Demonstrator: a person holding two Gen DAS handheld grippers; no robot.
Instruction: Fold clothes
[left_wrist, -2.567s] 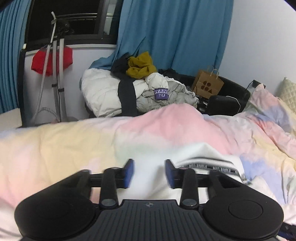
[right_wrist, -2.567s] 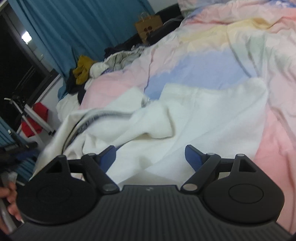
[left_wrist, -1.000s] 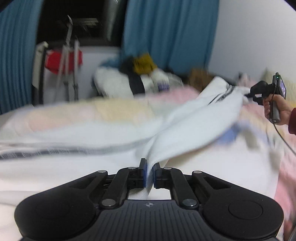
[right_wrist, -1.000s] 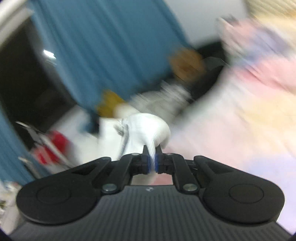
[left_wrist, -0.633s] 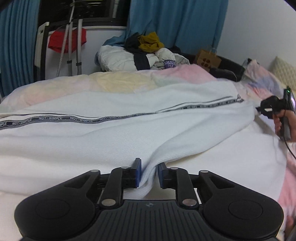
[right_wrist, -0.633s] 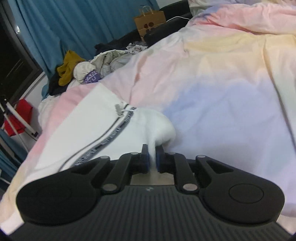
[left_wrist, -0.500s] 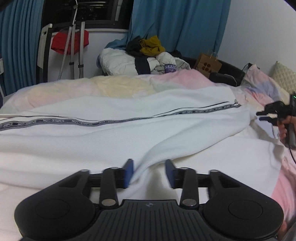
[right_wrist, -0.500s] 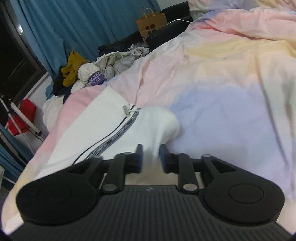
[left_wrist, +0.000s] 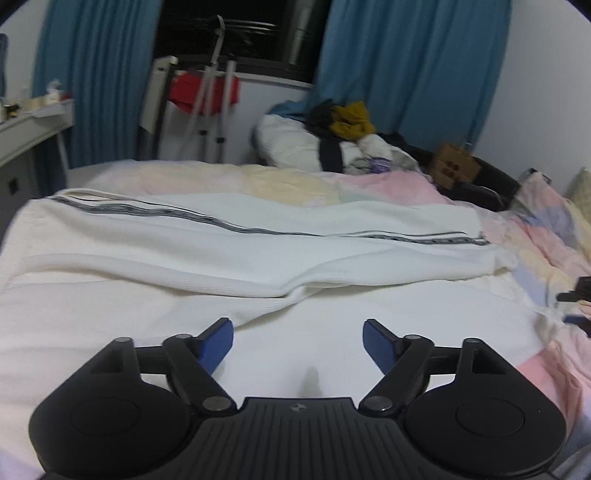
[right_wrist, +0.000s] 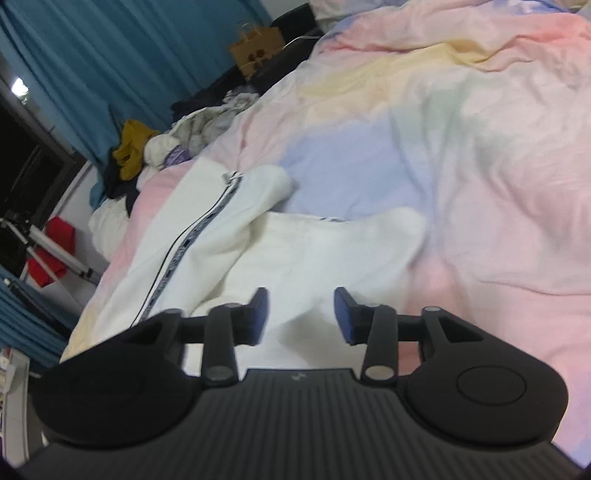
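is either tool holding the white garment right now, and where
Neither. Both the left tool and right tool have jaws opening, clear of the white garment.

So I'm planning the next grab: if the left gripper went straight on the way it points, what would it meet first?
Probably the white garment spread on the bed; the left gripper, jaws opening with nothing between them, aims down at it.

bed w/ pastel duvet (left_wrist: 388, 184) fills foreground | blue curtains (left_wrist: 406, 74) both sides of dark window (left_wrist: 240, 33) | white wall (left_wrist: 535, 92) at right | white desk (left_wrist: 26, 129) far left | red cloth on metal stand (left_wrist: 207, 92) under window | clothes pile (left_wrist: 343, 144) + brown paper bag (left_wrist: 456, 168) behind bed | dim indoor light
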